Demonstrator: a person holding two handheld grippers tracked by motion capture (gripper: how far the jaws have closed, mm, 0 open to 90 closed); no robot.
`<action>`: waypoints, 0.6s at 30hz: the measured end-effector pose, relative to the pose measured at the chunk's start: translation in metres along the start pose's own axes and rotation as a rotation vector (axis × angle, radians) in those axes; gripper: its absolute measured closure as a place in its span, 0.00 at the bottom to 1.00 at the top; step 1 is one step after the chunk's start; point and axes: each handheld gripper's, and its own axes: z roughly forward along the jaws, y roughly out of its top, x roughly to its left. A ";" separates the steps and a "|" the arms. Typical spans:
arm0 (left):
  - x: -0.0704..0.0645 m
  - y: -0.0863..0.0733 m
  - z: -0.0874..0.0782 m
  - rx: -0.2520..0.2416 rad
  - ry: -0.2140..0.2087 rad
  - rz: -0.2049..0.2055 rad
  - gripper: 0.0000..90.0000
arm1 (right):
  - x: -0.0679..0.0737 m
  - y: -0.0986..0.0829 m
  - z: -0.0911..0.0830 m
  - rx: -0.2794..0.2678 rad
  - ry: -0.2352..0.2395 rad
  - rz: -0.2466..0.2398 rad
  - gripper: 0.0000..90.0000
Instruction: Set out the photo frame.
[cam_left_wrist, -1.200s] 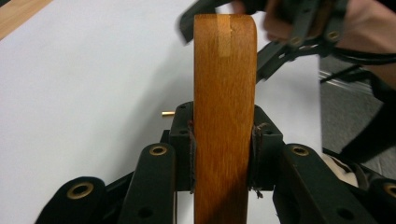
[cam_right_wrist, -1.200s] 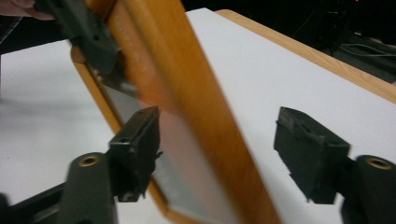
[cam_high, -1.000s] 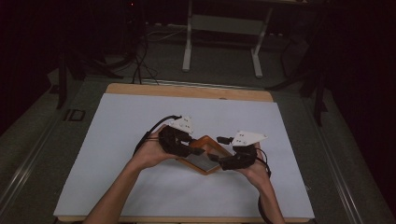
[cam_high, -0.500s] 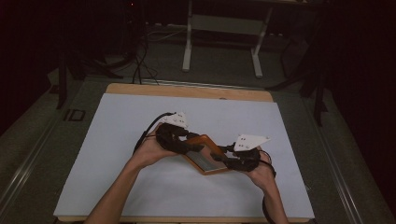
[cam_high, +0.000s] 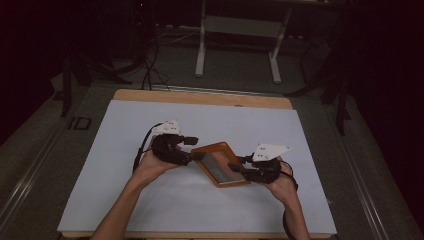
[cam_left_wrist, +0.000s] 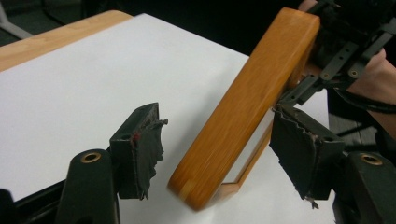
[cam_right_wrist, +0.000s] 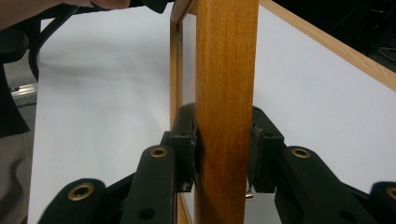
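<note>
A flat wooden frame (cam_high: 220, 163) with a dark glassy panel is held just above the white table top, between both hands. My right gripper (cam_high: 238, 168) is shut on the frame's near-right edge, and in the right gripper view both pads (cam_right_wrist: 187, 140) press the wooden rail (cam_right_wrist: 226, 70). My left gripper (cam_high: 198, 151) is at the frame's left corner. In the left gripper view its jaws stand open on either side of the wooden rail (cam_left_wrist: 243, 107), the left pad (cam_left_wrist: 147, 140) clearly apart from it. The right gripper (cam_left_wrist: 341, 51) holds the far end.
A white sheet (cam_high: 150, 125) covers the table, with a wooden strip (cam_high: 200, 97) along the far edge. On the dark floor beyond stand a metal stand's legs (cam_high: 235, 45) and cables (cam_high: 150, 60). Black cables trail from both grippers.
The right gripper and the frame have shifted a little to the right and toward the person. The left gripper has drawn slightly left along the frame.
</note>
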 end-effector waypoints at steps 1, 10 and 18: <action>0.001 -0.003 0.000 -0.008 0.007 -0.013 0.36 | 0.000 0.000 0.000 0.000 0.000 -0.001 0.76; 0.003 -0.033 0.012 -0.034 0.030 -0.080 0.30 | -0.004 -0.005 -0.003 -0.007 0.003 0.020 0.75; -0.007 -0.037 0.030 -0.065 -0.011 -0.061 0.29 | -0.002 -0.004 -0.003 -0.006 0.006 -0.001 0.76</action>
